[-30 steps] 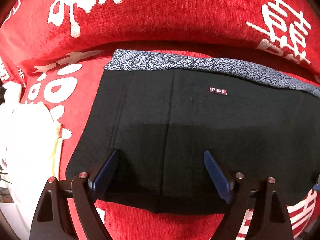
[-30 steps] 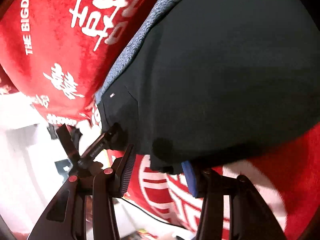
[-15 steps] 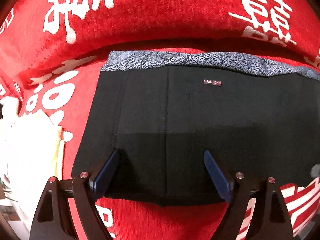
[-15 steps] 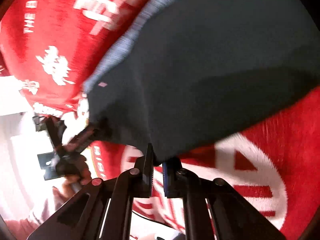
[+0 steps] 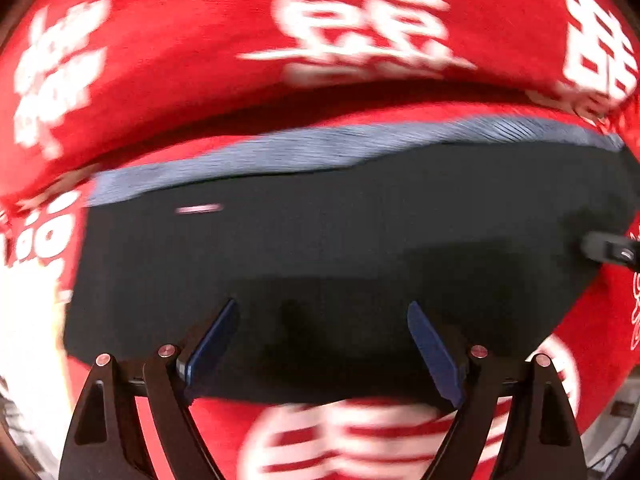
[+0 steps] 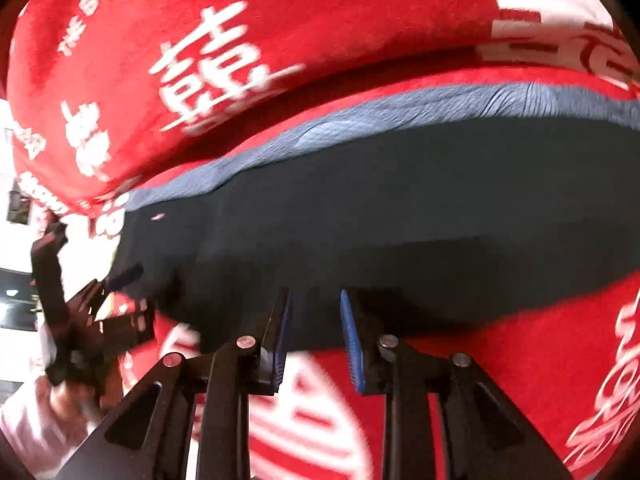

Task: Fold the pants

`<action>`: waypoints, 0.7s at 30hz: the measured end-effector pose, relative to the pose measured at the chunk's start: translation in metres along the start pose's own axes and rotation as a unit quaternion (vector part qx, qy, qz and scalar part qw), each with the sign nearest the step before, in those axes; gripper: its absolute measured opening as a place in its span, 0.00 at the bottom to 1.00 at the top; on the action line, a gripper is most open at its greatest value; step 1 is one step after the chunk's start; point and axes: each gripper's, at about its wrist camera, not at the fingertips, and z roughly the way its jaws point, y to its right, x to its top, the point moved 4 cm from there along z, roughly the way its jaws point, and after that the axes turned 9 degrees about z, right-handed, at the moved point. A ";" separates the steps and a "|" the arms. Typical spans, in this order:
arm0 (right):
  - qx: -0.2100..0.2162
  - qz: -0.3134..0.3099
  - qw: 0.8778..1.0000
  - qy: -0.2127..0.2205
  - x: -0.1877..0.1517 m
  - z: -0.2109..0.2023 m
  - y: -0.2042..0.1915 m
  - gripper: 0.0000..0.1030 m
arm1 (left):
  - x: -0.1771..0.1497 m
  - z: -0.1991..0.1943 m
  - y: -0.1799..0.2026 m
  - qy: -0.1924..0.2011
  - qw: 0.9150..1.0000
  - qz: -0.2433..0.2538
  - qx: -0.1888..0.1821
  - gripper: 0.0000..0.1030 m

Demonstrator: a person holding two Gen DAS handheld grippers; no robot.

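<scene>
Black pants (image 5: 340, 248) are found already folded into a compact rectangle, grey waistband outermost, lying flat on the red printed blanket (image 5: 180, 60). Left tongs (image 5: 320, 344) and right tongs (image 6: 314, 330) are held apart, empty (only final squaring judged left).

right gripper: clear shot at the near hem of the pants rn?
Probably yes. The right gripper is open, jaws astride the near hem of the black pants, which lie flat on the red blanket. Nothing sits between; the left gripper works the far-left corner.
</scene>
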 end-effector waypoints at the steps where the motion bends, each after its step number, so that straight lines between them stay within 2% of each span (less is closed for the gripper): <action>1: -0.025 -0.006 1.000 -0.015 -0.001 0.009 0.009 0.27 | -0.001 0.011 0.014 -0.012 1.000 0.005 -0.002 0.85; 2: -0.034 -0.008 0.999 -0.032 -0.008 0.016 0.016 0.25 | -0.006 0.020 0.022 -0.024 1.000 0.010 0.012 0.86; 3: -0.015 -0.008 1.000 -0.023 -0.013 0.012 0.020 0.25 | -0.011 0.017 0.024 0.004 1.000 0.003 0.029 0.86; 4: -0.006 -0.007 1.000 -0.022 -0.019 0.006 0.023 0.25 | -0.014 0.014 0.024 0.009 0.999 0.003 0.032 0.86; 6: -0.012 0.005 0.998 -0.057 -0.027 0.003 0.027 0.25 | -0.014 0.010 0.021 -0.017 0.999 0.003 0.028 0.86; 7: -0.010 0.010 0.998 -0.056 -0.025 -0.004 0.031 0.25 | -0.010 0.010 0.019 -0.030 0.999 0.002 0.024 0.86; 8: -0.004 0.002 0.999 -0.044 -0.017 -0.010 0.029 0.25 | 0.000 0.008 0.018 -0.037 0.999 0.001 0.020 0.86; 12: -0.008 -0.024 1.000 0.003 0.036 -0.014 0.021 0.32 | 0.057 0.003 0.017 0.008 1.000 -0.009 0.027 0.86; 15: -0.016 -0.039 0.999 0.016 0.083 0.002 0.013 0.32 | 0.102 0.024 0.018 0.016 0.998 -0.026 0.047 0.86; 18: -0.031 -0.050 0.998 0.004 0.105 0.025 0.014 0.32 | 0.120 0.057 0.014 -0.006 0.997 -0.041 0.061 0.86; 20: -0.045 -0.049 0.998 0.004 0.116 0.032 0.027 0.28 | 0.123 0.061 0.006 0.008 0.995 -0.070 0.068 0.96; 21: -0.044 -0.047 0.998 0.012 0.123 0.032 0.032 0.28 | 0.122 0.064 0.001 0.003 0.995 -0.080 0.063 0.97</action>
